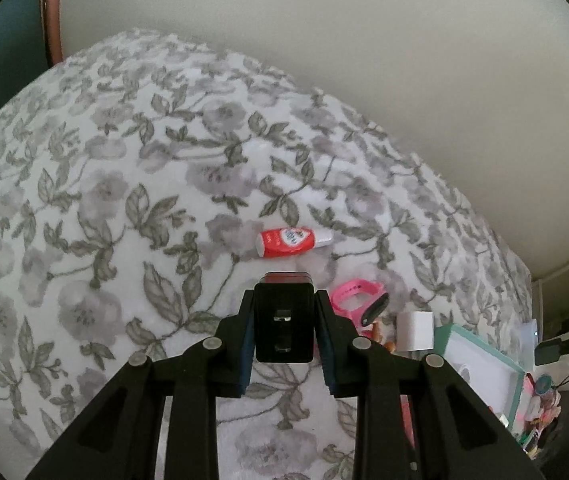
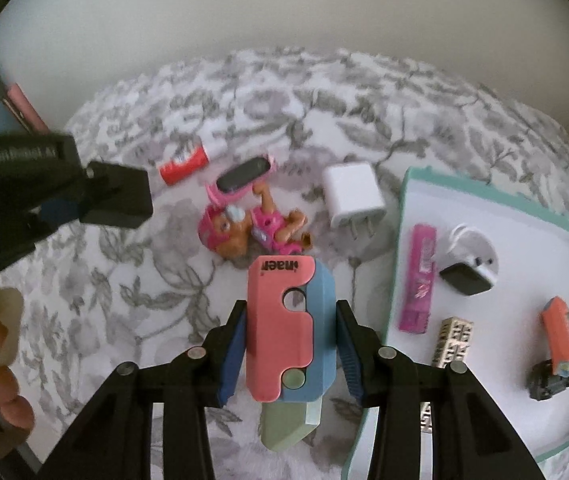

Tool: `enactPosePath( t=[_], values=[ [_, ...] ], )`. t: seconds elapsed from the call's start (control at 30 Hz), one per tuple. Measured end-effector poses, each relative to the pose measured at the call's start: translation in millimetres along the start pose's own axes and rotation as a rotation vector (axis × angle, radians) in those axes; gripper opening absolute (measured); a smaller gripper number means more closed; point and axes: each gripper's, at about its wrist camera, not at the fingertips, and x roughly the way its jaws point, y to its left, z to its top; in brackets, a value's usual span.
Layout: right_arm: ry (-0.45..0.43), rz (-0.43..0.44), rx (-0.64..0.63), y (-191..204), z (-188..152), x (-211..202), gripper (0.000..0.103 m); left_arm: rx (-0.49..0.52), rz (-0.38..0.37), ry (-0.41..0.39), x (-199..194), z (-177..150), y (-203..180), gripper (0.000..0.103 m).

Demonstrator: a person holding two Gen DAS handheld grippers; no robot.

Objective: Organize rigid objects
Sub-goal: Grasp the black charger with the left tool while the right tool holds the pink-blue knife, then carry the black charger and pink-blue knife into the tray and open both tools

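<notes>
Five or so items sit in the teal tray [image 2: 404,200]; left claw [image 1: 284,332] grasps a black charger [image 1: 283,326], right claw [image 2: 289,344] the pink-blue toy [image 2: 284,320]; four remain on the bed [image 1: 84,200]

surface: floral fleece blanket [image 1: 104,208] | behind: plain cream wall [image 1: 364,40] | far left: brown chair back [image 1: 52,12]

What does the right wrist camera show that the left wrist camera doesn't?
Only the right wrist view shows the pink-and-blue toy in the right hand-held gripper, the pup figure and the tray's contents, such as the pink lighter. Only the left wrist view shows the ports on the black charger that the left hand-held gripper grips. Both show the red tube, the white plug, the pink watch, the teal tray and the floral blanket.
</notes>
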Motion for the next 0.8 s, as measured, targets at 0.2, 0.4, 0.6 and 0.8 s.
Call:
enactPosePath(
  t=[0.2,0.4,0.6,0.8],
  values=[
    [-0.117,0.006,0.051,-11,14,-40,0.044,0.031,-0.017,-0.082,-33,5,-11,0.029],
    [-0.212,-0.018,0.106,-30,22,-78,0.044,0.060,-0.035,-0.130,-56,4,-24,0.029],
    [-0.249,-0.075,0.194,-65,21,-107,0.044,0.113,-0.060,-0.146,-67,-2,-46,0.029],
    [-0.231,-0.151,0.289,-107,15,-119,0.044,0.182,-0.119,-0.129,-71,-15,-78,0.029]
  ],
)
